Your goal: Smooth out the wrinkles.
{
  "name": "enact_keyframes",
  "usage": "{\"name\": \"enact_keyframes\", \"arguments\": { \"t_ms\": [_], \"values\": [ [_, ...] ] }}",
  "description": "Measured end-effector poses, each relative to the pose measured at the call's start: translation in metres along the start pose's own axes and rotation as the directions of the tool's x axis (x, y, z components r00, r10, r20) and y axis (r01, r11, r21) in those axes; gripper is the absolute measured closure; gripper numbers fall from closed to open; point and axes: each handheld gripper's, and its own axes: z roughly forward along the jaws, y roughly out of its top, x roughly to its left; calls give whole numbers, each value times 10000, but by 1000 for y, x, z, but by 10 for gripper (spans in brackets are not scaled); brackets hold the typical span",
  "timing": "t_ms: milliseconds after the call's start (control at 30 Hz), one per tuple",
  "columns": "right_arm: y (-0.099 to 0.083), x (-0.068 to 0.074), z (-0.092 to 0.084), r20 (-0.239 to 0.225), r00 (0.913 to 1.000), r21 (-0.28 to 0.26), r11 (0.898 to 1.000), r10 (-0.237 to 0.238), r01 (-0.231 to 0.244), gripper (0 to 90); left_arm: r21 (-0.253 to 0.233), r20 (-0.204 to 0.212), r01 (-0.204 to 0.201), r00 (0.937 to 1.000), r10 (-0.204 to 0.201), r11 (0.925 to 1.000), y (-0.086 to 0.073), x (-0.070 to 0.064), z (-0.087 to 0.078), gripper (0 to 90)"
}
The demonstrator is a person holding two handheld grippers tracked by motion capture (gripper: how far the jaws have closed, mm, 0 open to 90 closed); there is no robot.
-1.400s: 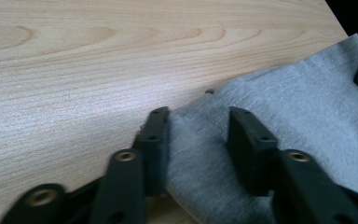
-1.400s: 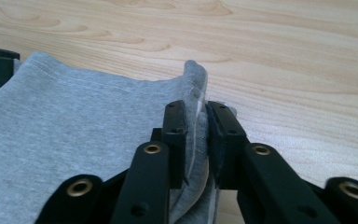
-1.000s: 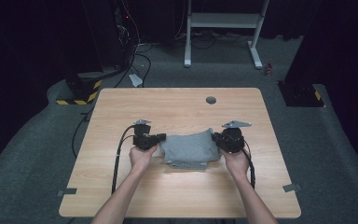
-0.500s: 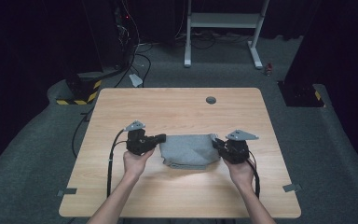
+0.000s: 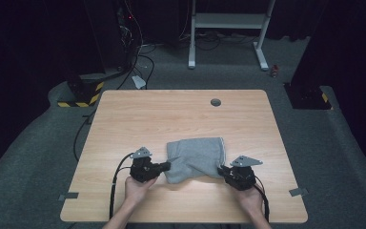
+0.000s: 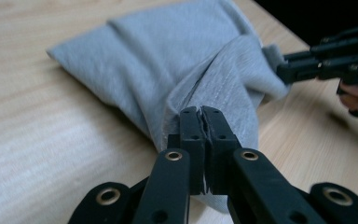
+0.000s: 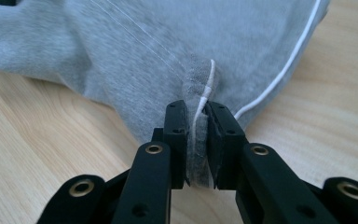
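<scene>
A folded grey cloth (image 5: 195,158) with a white-stitched hem lies on the wooden table (image 5: 181,114), near its front middle. My left gripper (image 5: 167,165) is shut on the cloth's near left corner; in the left gripper view the grey cloth (image 6: 168,60) bunches up into the closed jaws of my left gripper (image 6: 201,111). My right gripper (image 5: 220,170) is shut on the near right corner, where the grey cloth (image 7: 135,51) and its white hem are pinched between the jaws of my right gripper (image 7: 196,106). The other gripper (image 6: 326,60) shows at the far right of the left gripper view.
A round grommet hole (image 5: 215,102) sits near the table's far edge. Cables (image 5: 116,186) trail from the grippers over the front edge. Beyond the table are a white frame (image 5: 228,28) and a yellow-black striped box (image 5: 78,93) on the grey floor.
Both grippers have pulled back toward the table's front edge with the cloth's near corners in them, and the cloth has slid nearer and stretched wider between them.
</scene>
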Motion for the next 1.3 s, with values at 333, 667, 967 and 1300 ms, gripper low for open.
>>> {"name": "enact_keyframes", "arguments": {
  "t_ms": [333, 667, 967, 1300],
  "values": [
    [8, -6, 21, 650, 9979, 192, 9998, -27, 15, 789, 270, -533, 508, 9974, -493, 9983, 5, 21, 23, 875],
    [43, -16, 48, 1222, 9917, 283, 9986, 404, -442, 792, -340, -1082, 1025, 9885, -1056, 9942, 41, 50, 20, 875],
    [31, -2, 14, 899, 9952, -915, 9947, -393, 475, 769, -826, -503, -594, 9972, 554, 9948, 29, 10, -10, 874],
    [3, 8, 18, 716, 9949, 191, 9974, -712, 701, 769, 579, -736, -994, 9919, 1035, 9934, -6, 1, 6, 873]
  ]
}}
